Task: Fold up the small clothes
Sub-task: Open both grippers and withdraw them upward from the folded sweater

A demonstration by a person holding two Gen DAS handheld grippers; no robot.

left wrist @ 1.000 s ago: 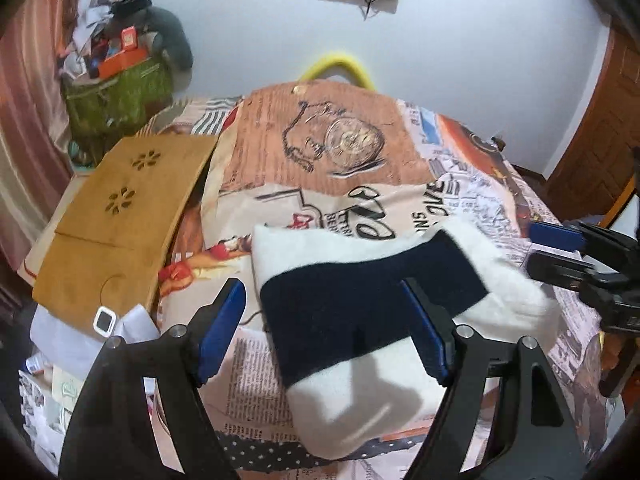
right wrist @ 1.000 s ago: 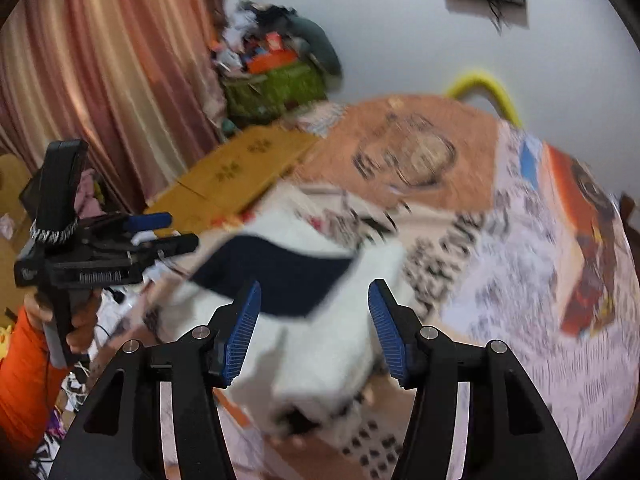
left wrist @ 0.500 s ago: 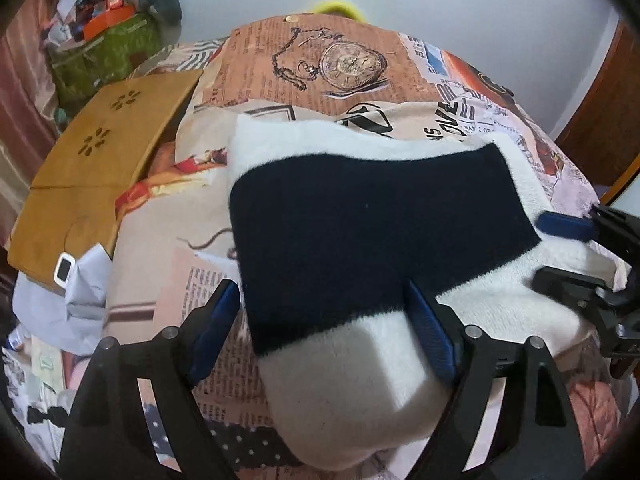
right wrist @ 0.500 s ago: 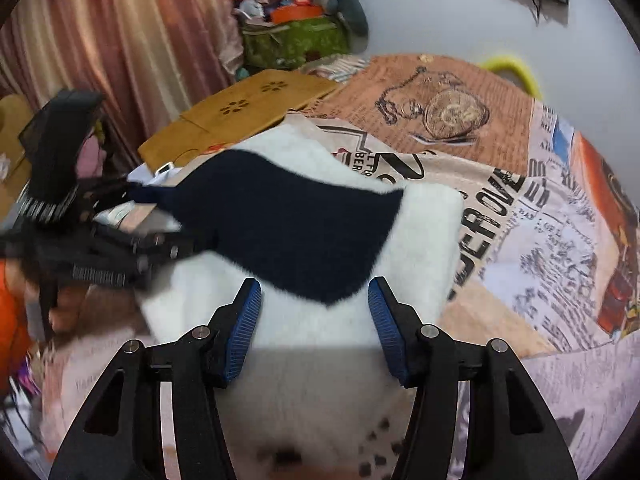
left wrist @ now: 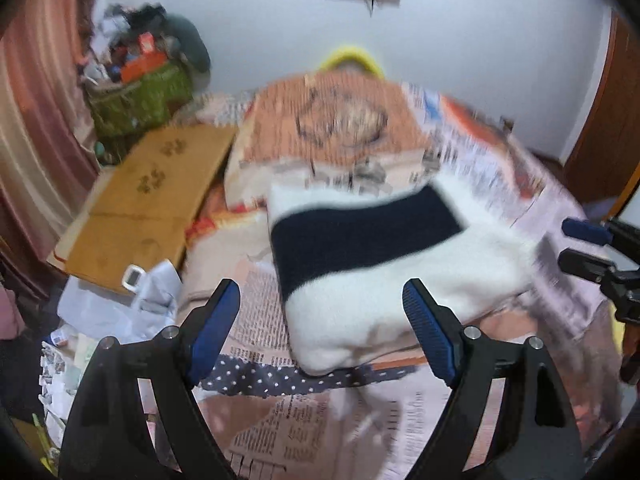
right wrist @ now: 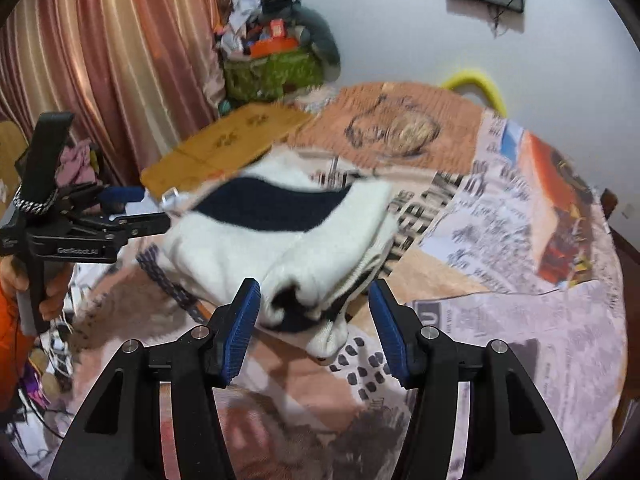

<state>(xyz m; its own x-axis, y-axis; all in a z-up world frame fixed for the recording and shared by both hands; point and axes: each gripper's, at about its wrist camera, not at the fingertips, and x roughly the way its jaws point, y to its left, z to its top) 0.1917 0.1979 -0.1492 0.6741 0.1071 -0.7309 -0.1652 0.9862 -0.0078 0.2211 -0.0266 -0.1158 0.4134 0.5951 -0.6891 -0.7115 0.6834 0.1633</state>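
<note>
A white fleece garment with a dark navy band lies folded in a thick bundle on the newspaper-print bedcover; it also shows in the right wrist view. My left gripper is open and empty, held just in front of the bundle's near edge. My right gripper is open and empty, its pads on either side of the bundle's layered end without touching it. The left gripper also shows at the left of the right wrist view, and the right gripper at the right edge of the left wrist view.
A wooden folding board lies left of the bed, with a white plastic bag below it. A green bag with clutter stands at the back left by the curtain. A yellow hoop is behind the bed.
Both grippers have pulled back from the garment, which lay under them half a second ago. The folded bundle stays on the bed.
</note>
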